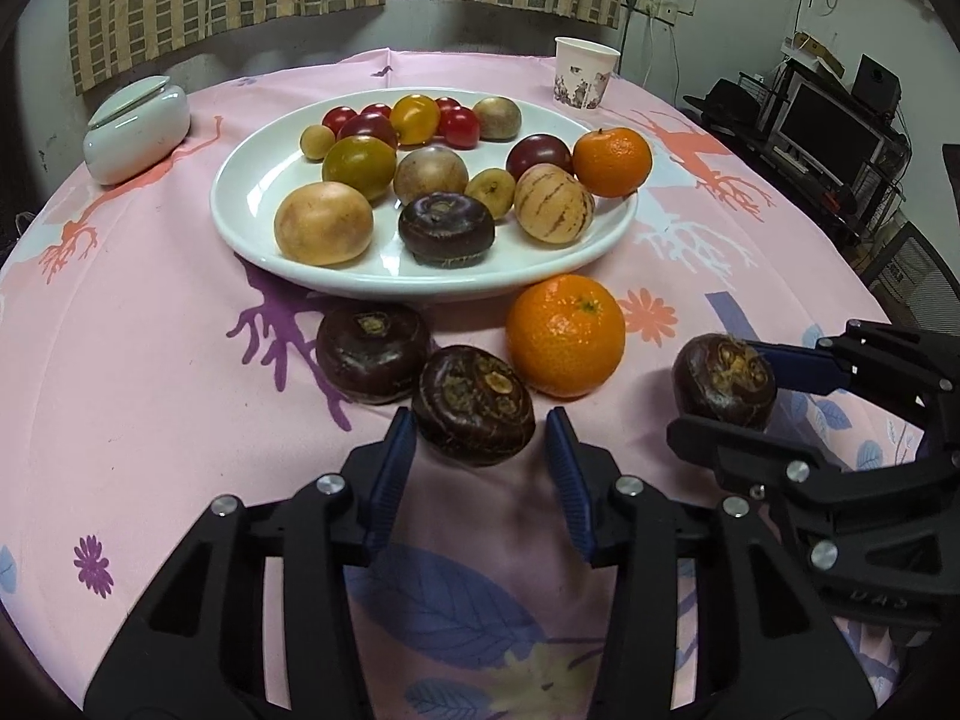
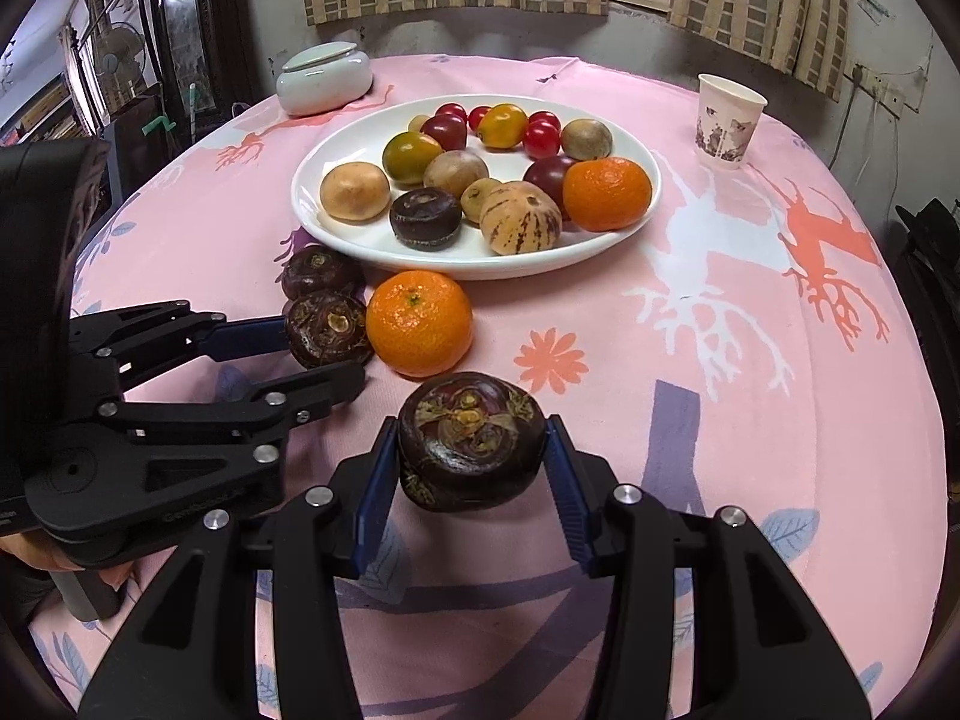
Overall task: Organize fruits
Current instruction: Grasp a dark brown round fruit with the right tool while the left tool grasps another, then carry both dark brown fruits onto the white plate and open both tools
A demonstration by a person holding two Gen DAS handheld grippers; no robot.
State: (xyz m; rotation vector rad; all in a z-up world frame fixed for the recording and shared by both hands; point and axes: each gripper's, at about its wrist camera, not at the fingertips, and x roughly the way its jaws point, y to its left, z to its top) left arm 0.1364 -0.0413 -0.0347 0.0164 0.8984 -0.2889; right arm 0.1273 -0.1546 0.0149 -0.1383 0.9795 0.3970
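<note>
My left gripper (image 1: 480,426) is shut on a dark water chestnut (image 1: 474,405) that rests on the pink cloth just in front of the white plate (image 1: 240,222). From the right wrist view, the left gripper (image 2: 321,351) has a finger on each side of that chestnut (image 2: 327,330). My right gripper (image 2: 471,456) is shut on another water chestnut (image 2: 471,441), to the right of the left one (image 1: 723,381). A third chestnut (image 1: 372,354) and an orange (image 1: 564,336) lie loose on the cloth by the plate's near rim. The plate holds several fruits, including an orange, a chestnut and tomatoes.
A paper cup (image 1: 585,75) stands behind the plate to the right, and a pale lidded jar (image 1: 138,129) to the left. The round table's edge falls away on both sides, with a desk and monitor beyond the right edge.
</note>
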